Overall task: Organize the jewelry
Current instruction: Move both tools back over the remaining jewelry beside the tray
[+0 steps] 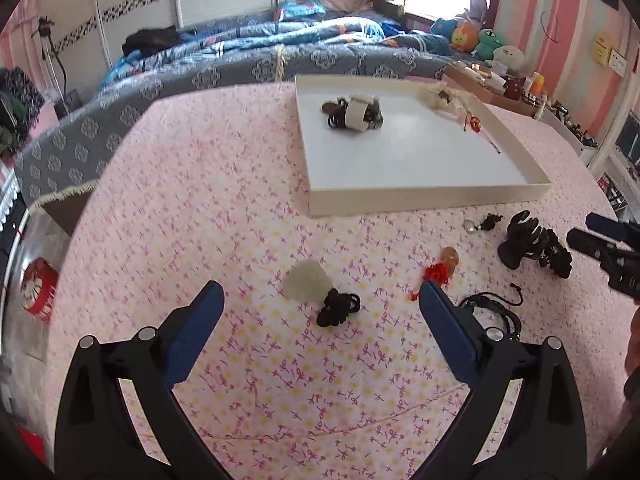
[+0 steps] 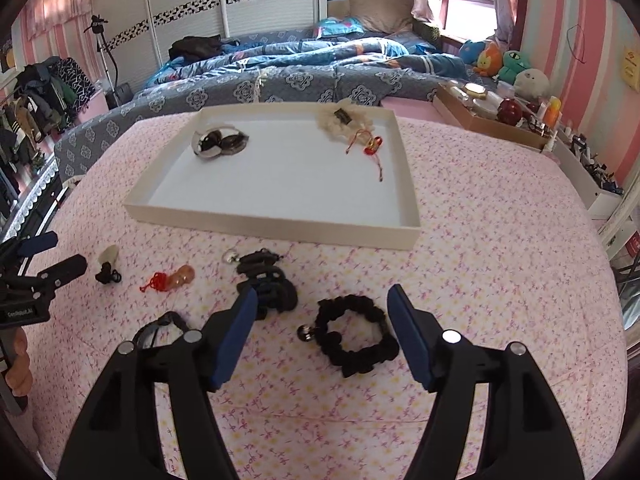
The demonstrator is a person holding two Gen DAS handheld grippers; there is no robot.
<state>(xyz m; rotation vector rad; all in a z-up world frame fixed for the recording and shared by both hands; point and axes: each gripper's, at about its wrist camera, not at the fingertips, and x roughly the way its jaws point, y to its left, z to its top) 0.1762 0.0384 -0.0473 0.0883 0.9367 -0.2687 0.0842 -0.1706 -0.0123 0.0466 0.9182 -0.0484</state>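
Ahead of your left gripper [image 1: 320, 296], jaws spread wide, bare cloth [image 1: 200, 184] runs to the tray [image 1: 424, 200]; the pale pendant [image 1: 306, 282] lies between the fingertips.

From the right wrist, your right gripper [image 2: 322, 300] gapes too, the black scrunchie [image 2: 356, 334] between its fingers, the tray's [image 2: 280, 224] near wall beyond.

My left gripper [image 1: 320, 300] hangs low with its jaws spread wide, blue pads [image 1: 198, 334] facing each other and nothing between them touched. My right gripper [image 2: 322, 300] is likewise wide apart, tilted down. At the near left, my hand [image 2: 18, 364] grips the left handle.
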